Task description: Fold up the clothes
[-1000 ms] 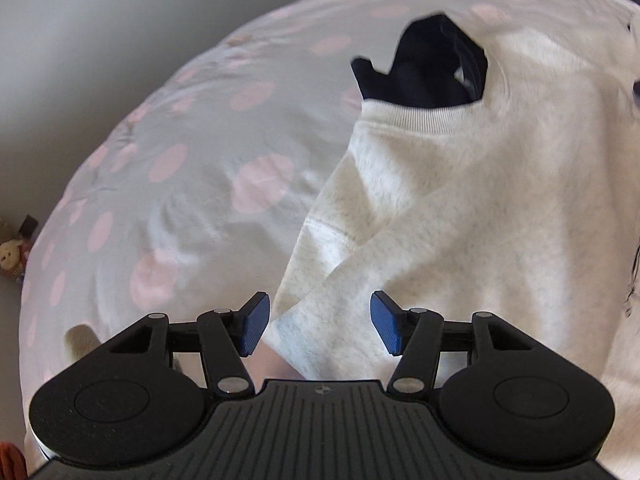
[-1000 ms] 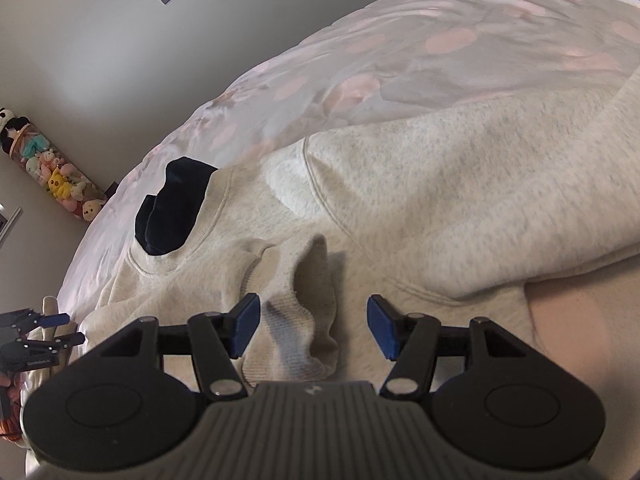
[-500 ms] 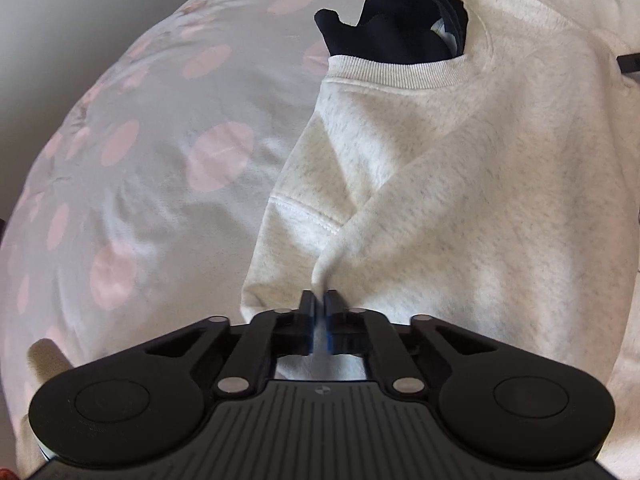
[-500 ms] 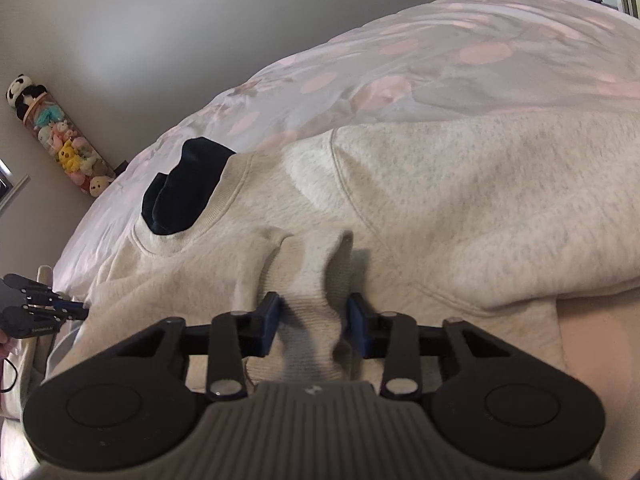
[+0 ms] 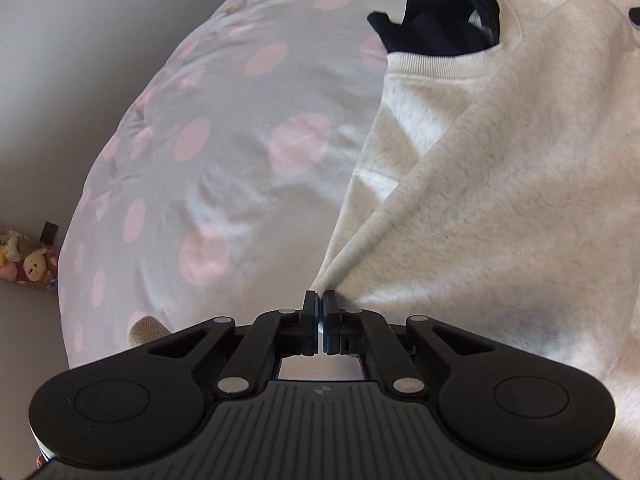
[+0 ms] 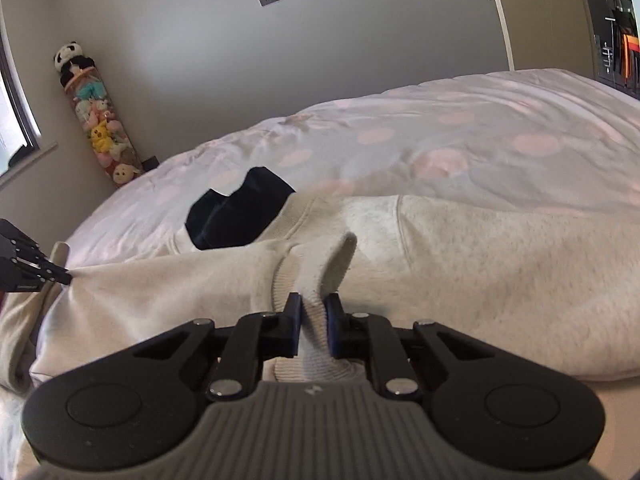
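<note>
Pale heather-grey fleece sweatshirt (image 5: 500, 184): spread on a white duvet with pink dots (image 5: 224, 152), ribbed collar uppermost, cloth pulled into taut ridges. Dark navy garment (image 5: 436, 24): lies at the neck opening. Left gripper (image 5: 320, 300): jaws pressed together on a pinched edge of the sweatshirt. Right gripper (image 6: 313, 312): jaws clamped narrowly on the ribbed cuff (image 6: 320, 280), which stands up between them.

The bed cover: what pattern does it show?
Pale bed cover with pink dots; clearest in the left wrist view.
</note>
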Available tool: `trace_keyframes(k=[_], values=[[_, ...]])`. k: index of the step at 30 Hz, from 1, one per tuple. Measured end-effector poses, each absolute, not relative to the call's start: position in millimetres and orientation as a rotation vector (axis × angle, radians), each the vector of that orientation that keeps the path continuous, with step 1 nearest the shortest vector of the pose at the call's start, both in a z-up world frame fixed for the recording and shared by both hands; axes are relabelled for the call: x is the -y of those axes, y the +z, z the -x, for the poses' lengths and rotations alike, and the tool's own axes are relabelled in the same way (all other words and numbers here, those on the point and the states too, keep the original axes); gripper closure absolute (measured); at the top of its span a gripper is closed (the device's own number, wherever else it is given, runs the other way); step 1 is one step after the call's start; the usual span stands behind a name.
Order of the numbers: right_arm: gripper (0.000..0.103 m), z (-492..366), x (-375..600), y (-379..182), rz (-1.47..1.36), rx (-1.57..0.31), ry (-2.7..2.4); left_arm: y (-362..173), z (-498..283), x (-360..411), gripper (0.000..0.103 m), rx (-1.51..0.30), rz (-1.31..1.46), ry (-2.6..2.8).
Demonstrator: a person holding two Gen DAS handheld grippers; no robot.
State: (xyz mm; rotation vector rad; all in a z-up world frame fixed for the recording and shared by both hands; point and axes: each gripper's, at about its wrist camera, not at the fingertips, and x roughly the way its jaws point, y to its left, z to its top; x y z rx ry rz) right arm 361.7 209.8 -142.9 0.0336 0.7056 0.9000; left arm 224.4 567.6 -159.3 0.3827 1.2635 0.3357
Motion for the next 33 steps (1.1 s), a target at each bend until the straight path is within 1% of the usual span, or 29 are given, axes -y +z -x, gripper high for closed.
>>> trace_keyframes(k=[6, 8, 9, 10, 12, 13, 18, 20, 22, 24, 28, 33], values=[[0.088, -376, -214, -165, -0.042, -0.760, 0.838, -196, -235, -567, 0.102, -1.260, -0.379, 0.374], [0.088, -377, -214, -166, -0.041, -0.773, 0.825, -198, -235, -565, 0.102, -1.252, -0.381, 0.389], [0.087, -378, -213, -167, -0.041, -0.779, 0.819, -193, -233, -565, 0.100, -1.242, -0.373, 0.400], [0.085, -378, -213, -168, -0.040, -0.785, 0.812, -188, -230, -566, 0.095, -1.231, -0.364, 0.412], [0.075, -379, -211, -167, -0.042, -0.791, 0.797, -176, -223, -565, 0.088, -1.207, -0.346, 0.447], [0.074, -378, -210, -164, -0.045, -0.786, 0.786, -169, -219, -565, 0.086, -1.193, -0.337, 0.473], [0.073, -364, -209, -143, 0.007, -0.704, 0.771, -131, -193, -534, 0.087, -1.060, -0.207, 0.538], [0.074, -353, -212, -135, 0.039, -0.670, 0.804, -126, -185, -508, 0.093, -1.030, -0.156, 0.485], [0.077, -343, -218, -133, 0.060, -0.669, 0.864, -135, -181, -482, 0.095, -1.044, -0.141, 0.444], [0.077, -334, -225, -137, 0.091, -0.691, 0.901, -147, -178, -460, 0.097, -1.073, -0.132, 0.420], [0.077, -331, -227, -152, 0.142, -0.734, 0.894, -186, -165, -459, 0.100, -1.168, -0.104, 0.494], [0.077, -331, -229, -167, 0.187, -0.775, 0.888, -203, -150, -469, 0.100, -1.156, -0.068, 0.552]])
